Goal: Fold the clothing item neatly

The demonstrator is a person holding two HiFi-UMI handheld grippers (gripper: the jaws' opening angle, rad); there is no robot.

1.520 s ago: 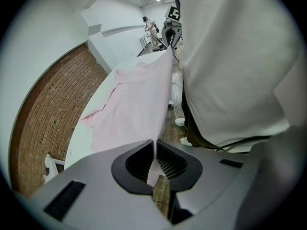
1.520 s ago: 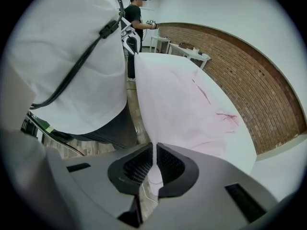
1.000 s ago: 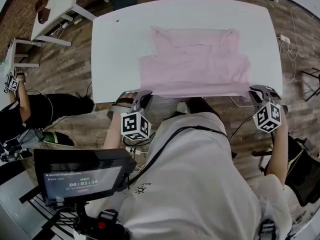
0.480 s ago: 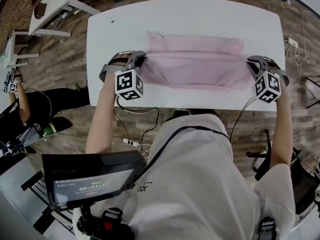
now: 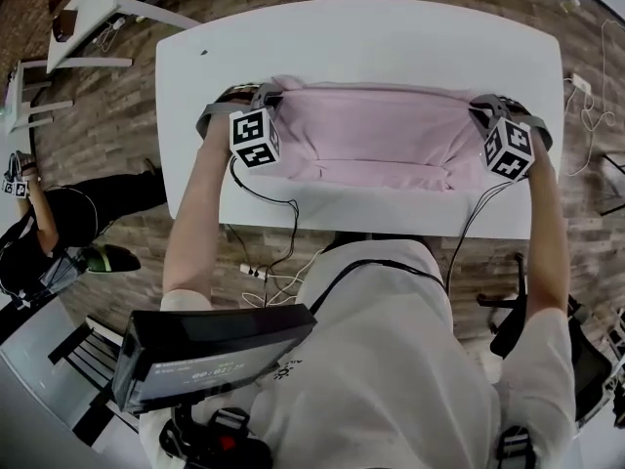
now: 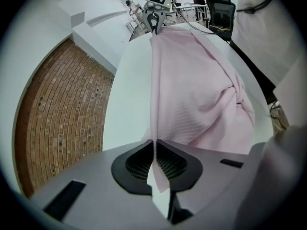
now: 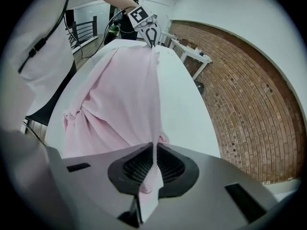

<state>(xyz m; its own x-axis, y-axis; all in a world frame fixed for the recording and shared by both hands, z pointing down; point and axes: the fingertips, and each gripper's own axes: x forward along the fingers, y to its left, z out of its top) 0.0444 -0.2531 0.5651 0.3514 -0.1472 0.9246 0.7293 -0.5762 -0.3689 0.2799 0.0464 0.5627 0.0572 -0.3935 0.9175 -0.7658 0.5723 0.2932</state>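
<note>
The worktop [image 5: 391, 42] is bare along its whole far half, apart from a small dark speck [image 5: 204, 52] near the far left corner. Bare margins run outside the left tongs [image 5: 262, 94] and the right tongs [image 5: 485, 107]. Between them the pink garment [image 5: 376, 130], pinched at both ends, spans the middle with its upper edge strung taut. A narrow bare strip follows the near edge, where the person's torso [image 5: 391, 360] and hanging cables [image 5: 278, 262] crowd in.

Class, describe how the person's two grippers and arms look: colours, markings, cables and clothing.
Both the left gripper and right gripper have grey bodies, each bearing a white cube printed with black square markers. A thin black cable trails from each. The pads are dark and ridged. The person's white top leaves the forearms unsleeved.
</note>
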